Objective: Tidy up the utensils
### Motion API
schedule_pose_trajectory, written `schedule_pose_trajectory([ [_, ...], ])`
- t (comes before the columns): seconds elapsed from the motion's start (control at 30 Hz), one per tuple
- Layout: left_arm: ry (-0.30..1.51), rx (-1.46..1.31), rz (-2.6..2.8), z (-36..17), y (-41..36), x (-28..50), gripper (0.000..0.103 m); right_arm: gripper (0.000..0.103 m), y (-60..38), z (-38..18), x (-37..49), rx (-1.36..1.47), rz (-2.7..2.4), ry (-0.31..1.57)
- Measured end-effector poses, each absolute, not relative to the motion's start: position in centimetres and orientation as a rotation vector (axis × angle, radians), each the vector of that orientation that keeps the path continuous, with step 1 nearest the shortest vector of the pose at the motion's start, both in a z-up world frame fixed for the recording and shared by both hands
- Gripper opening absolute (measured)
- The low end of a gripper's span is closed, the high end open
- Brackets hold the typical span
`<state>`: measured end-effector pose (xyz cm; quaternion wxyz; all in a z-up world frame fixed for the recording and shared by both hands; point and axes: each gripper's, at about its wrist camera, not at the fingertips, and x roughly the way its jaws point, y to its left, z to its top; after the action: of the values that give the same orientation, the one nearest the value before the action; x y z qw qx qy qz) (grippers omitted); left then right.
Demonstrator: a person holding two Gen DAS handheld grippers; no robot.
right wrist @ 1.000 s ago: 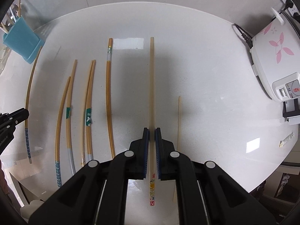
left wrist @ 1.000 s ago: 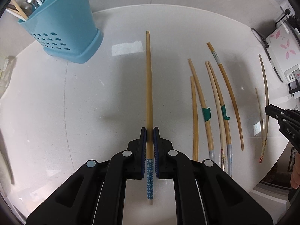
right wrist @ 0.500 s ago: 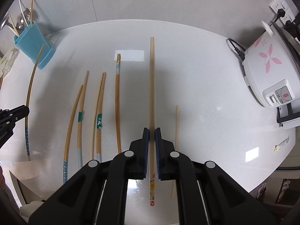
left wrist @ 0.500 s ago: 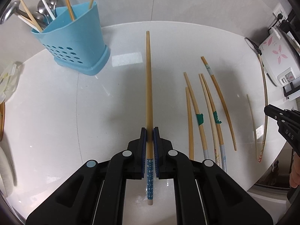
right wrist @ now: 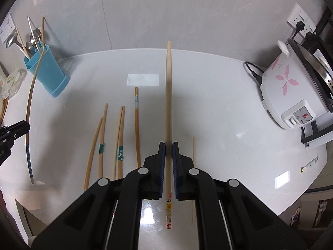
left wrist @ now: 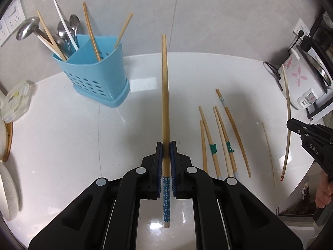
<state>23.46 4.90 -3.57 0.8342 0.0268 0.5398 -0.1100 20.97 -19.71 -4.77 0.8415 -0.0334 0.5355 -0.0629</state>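
My left gripper (left wrist: pixel 165 148) is shut on a wooden chopstick with a blue dotted end (left wrist: pixel 165 95), held above the white table and pointing toward the wall, right of the blue utensil holder (left wrist: pixel 97 73). My right gripper (right wrist: pixel 168 149) is shut on a chopstick with a red and yellow patterned end (right wrist: pixel 169 95), also lifted. Several chopsticks (left wrist: pixel 218 133) lie on the table between the two grippers; they also show in the right wrist view (right wrist: pixel 118 137). A thin pale stick (right wrist: pixel 194 152) lies just right of my right gripper.
The blue holder (right wrist: pixel 46 70) carries spoons, a ladle and chopsticks. A white rice cooker with pink flowers (right wrist: pixel 291 91) stands at the right with its cord. A plastic lidded box (left wrist: pixel 14 102) and plates sit at the left edge. The round table edge (right wrist: pixel 301 187) is near.
Both grippers have risen and tilted up with their chopsticks; the table has dropped lower in both views and the holder and wall show more fully.
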Motion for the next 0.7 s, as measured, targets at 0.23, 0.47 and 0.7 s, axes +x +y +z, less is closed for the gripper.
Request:
schedule_pose_trajectory([
  [0.23,1.095,0.053,-0.241,-1.8,5.1,23.6,0.007,0.006,-19.4,-3.1,21.1,-0.047,-0.142,1.075],
  [0.47,1.027,0.039,-0.255,0.3,5.3,23.9,0.007,0.006,-19.1,-0.8,21.4,-0.015,-0.161,0.990],
  [0.7,0.964,0.032,-0.285,2.4,5.5,24.7,0.007,0.006,-18.6,1.5,22.1,-0.008,-0.158,0.919],
])
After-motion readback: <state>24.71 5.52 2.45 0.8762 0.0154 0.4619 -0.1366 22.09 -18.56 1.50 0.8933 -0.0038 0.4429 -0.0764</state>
